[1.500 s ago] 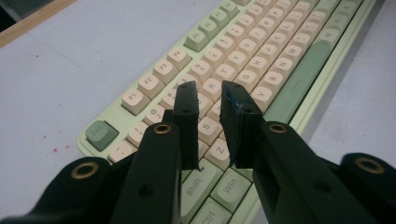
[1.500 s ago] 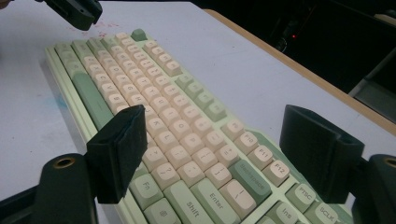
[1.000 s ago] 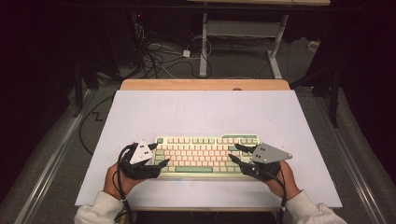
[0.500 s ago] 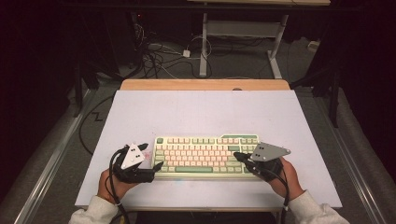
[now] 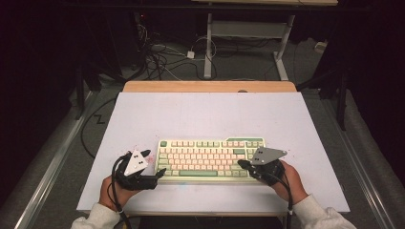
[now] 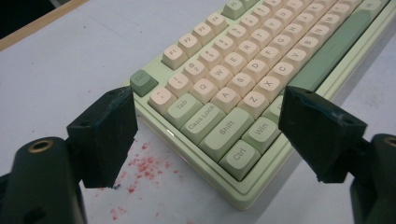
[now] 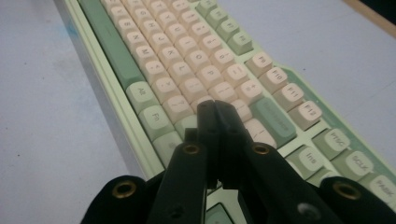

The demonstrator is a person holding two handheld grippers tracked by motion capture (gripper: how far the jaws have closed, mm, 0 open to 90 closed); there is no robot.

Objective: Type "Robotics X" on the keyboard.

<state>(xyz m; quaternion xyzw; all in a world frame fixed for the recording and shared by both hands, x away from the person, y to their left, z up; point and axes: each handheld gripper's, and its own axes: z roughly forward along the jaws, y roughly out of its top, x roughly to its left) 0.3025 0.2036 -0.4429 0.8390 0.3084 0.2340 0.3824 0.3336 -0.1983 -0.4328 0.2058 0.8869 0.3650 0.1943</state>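
Observation:
A pale green keyboard (image 5: 210, 157) with cream and green keys lies on the white table (image 5: 205, 114), near the front. My left gripper (image 5: 154, 164) is at the keyboard's near left corner. It is open, and in the left gripper view (image 6: 212, 133) the corner with the Ctrl and Shift keys (image 6: 224, 135) lies between the two jaws, untouched. My right gripper (image 5: 241, 164) is shut with nothing in it. Its joined tips (image 7: 215, 106) hover low over the keys at the right end of the keyboard (image 7: 187, 51); I cannot tell whether they touch one.
Red specks (image 6: 140, 163) stain the table left of the keyboard. A wooden strip (image 5: 210, 86) runs along the table's far edge. Beyond it are cables (image 5: 162, 52) on the floor and white desk legs (image 5: 208, 43). Metal rails (image 5: 52, 162) flank the table.
Both hands have drawn back a little toward the front edge. The left gripper has slid off the keyboard's left end to its near corner.

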